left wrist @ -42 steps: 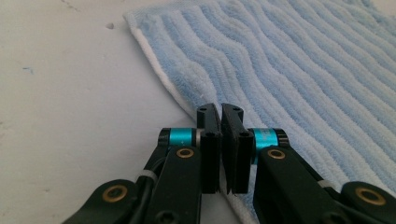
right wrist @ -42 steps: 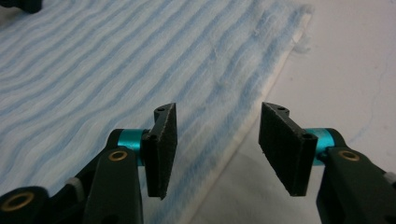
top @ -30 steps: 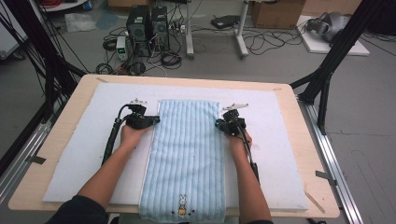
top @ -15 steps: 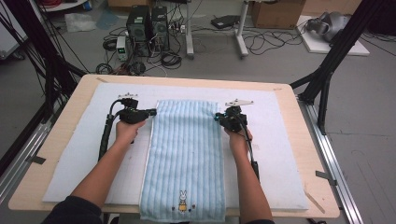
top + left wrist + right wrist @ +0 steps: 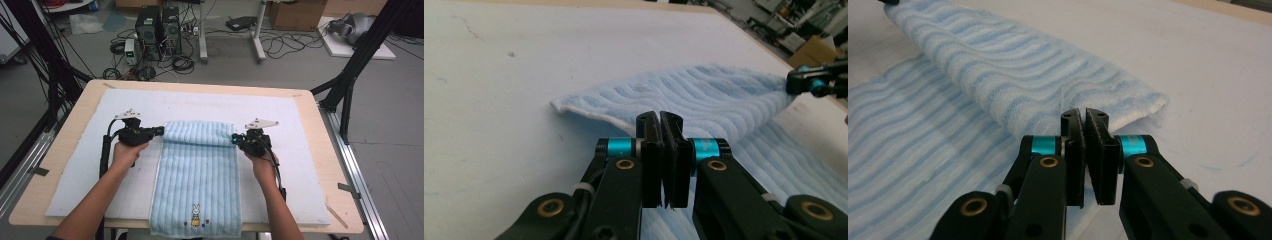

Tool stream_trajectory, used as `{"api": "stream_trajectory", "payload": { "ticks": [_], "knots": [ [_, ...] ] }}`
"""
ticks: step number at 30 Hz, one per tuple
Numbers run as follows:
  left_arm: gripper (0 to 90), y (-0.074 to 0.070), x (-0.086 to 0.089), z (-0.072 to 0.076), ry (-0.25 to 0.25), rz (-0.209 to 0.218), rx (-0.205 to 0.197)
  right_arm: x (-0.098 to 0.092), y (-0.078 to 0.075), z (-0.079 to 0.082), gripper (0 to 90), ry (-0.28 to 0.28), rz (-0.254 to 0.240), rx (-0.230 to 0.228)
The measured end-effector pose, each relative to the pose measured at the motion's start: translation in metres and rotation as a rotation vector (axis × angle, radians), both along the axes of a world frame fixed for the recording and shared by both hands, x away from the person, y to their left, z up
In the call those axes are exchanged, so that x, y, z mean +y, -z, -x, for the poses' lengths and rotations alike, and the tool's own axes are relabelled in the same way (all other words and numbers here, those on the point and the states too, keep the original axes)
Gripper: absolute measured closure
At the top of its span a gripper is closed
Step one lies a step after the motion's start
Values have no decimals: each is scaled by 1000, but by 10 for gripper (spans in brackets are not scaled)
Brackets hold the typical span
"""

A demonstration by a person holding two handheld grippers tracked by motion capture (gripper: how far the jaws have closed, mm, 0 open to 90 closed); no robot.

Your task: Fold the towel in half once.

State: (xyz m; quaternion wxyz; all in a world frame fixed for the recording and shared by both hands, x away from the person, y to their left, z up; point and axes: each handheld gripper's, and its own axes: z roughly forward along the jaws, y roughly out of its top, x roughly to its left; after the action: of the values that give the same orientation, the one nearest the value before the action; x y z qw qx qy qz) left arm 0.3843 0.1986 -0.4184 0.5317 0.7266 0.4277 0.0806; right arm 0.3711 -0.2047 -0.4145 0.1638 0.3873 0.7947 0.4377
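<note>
A light-blue striped towel [image 5: 197, 175] lies lengthwise on the white mat [image 5: 70, 165], with a small bunny emblem [image 5: 195, 216] at its near end. Its far end is raised and curls over toward the person. My left gripper [image 5: 161, 130] is shut on the left side of that raised edge, and its jaws [image 5: 660, 119] pinch the cloth just inside the towel's corner [image 5: 558, 105]. My right gripper [image 5: 234, 139] is shut on the right side, its jaws [image 5: 1084, 116] closed on the edge beside the other corner [image 5: 1155, 102]. The right gripper [image 5: 814, 82] also appears across the lifted fold.
The mat covers a wooden table [image 5: 327, 165]. The towel's near end hangs over the front edge. Black frame legs [image 5: 350, 85] stand at the table's back corners. Computers [image 5: 160, 25] and cables [image 5: 280, 42] sit on the floor beyond.
Both hands have risen and come toward the person, pulling the towel's far edge off the mat so it now curls over the rest of the towel. Both jaws stay shut.
</note>
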Motion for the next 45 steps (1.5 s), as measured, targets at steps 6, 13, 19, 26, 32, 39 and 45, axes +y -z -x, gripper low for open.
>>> {"api": "stream_trajectory", "payload": {
  "ticks": [6, 13, 19, 26, 32, 39, 45],
  "knots": [
    [869, 5, 1, 24, 41, 3, -3, -5, 2, 20, 862, -18, -16, 8],
    [867, 15, 4, 43, 74, -11, 16, -7, 12, 40, 862, -46, 1, 41],
    [514, 23, 0, 44, -4, -77, -1, -7, 15, 43, 702, -20, 22, 40],
    [463, 17, 4, 27, -101, -58, -19, -17, 10, 42, 521, 49, -38, 5],
    [463, 16, -4, -1, -131, -72, 10, -20, 11, 41, 463, 67, -48, 13],
    [458, 26, -20, -23, -136, -127, 53, -23, 12, 40, 439, 80, -53, 17],
    [496, 31, -35, -24, -91, -238, 46, -23, 12, 39, 438, 83, -57, 18]
  ]
}}
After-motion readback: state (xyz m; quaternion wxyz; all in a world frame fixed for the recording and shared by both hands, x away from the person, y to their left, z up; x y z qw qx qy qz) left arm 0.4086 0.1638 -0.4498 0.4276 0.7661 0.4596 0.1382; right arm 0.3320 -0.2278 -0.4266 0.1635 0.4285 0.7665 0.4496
